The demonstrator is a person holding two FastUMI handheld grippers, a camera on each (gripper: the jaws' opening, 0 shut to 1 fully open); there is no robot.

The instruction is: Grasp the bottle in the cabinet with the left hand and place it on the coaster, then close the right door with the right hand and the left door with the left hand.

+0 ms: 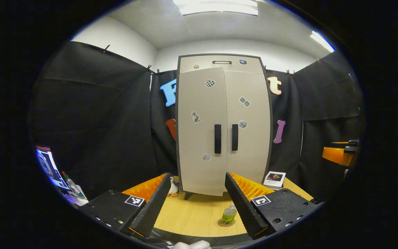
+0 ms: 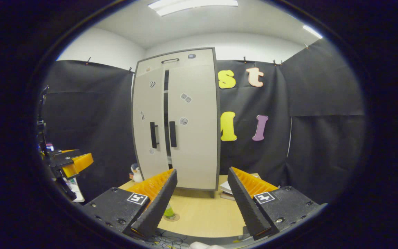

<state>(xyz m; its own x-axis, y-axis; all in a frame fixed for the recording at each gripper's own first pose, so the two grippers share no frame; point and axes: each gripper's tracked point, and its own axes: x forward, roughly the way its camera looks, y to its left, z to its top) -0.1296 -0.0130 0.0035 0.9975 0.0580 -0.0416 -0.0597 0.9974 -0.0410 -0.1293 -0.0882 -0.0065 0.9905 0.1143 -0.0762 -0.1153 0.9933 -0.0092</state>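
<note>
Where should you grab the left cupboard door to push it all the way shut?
Probably the left door's vertical black handle, approached from the front with the left hand-held gripper. The bar stands proud of the flat panel at the door's free edge, beside the dark gap where it sits ajar.

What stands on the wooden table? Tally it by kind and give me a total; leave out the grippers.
cabinet: 1
bottle: 1
coaster: 1
toy bird: 1
booklet pile: 1
Total: 5
</note>
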